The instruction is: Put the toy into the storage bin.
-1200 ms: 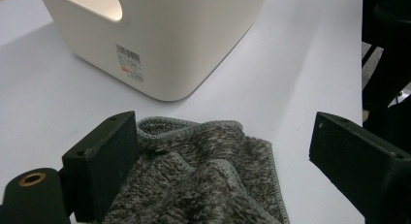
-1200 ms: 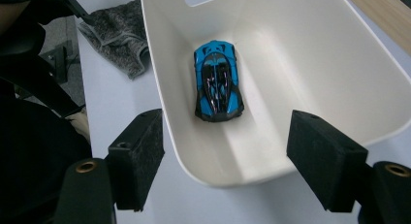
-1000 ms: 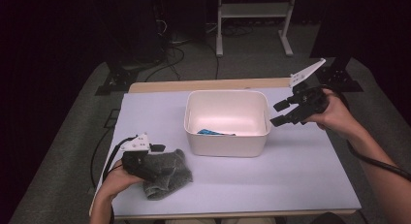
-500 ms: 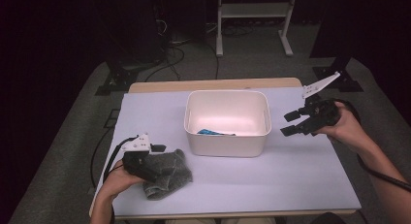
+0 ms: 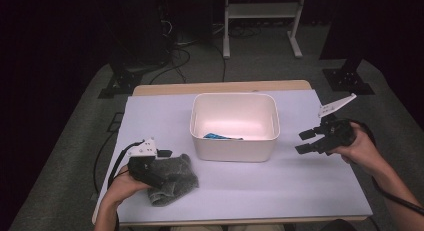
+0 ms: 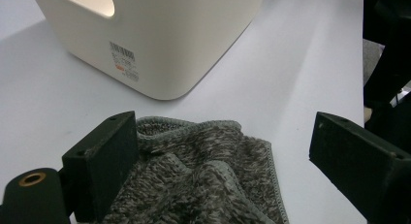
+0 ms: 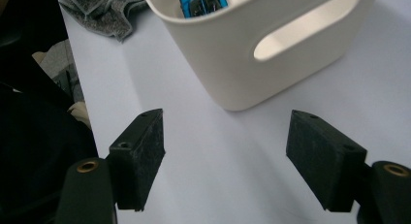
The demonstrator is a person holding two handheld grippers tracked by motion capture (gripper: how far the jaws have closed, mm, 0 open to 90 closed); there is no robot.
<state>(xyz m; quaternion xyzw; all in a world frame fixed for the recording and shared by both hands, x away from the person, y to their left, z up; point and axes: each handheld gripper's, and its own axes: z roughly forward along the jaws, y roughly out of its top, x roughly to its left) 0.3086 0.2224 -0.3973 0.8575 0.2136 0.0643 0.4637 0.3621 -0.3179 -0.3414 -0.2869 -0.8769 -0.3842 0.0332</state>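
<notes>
At far left of the counter [image 5: 280,191], near its front edge: left hand-held gripper [image 5: 159,167] released, jaws spread wide, set down over the grey cloth [image 5: 172,180], one jaw resting against the crumpled folds in the left gripper view [image 6: 194,180], the other standing clear of the hem, nothing pinched yet. Step in hand, by the look of it: taking hold of the cloth, probably to lift it toward the white bin [image 5: 234,150]. Next move calls for closing on a raised fold rather than the flat hem, then lifting high enough to clear the bin's rim. Just right of the cloth, near but apart: the bin at mid-counter, holding a blue packet [image 5: 218,137] against its front wall. Open counter between cloth and bin narrow; the front strip wide and bare. Farther right, past the bin's right wall: right hand-held gripper [image 5: 306,142] released and carrying nothing, jaws aimed at the bin, hovering above bare counter, with free room around it and the counter's right edge close behind the hand.
</notes>
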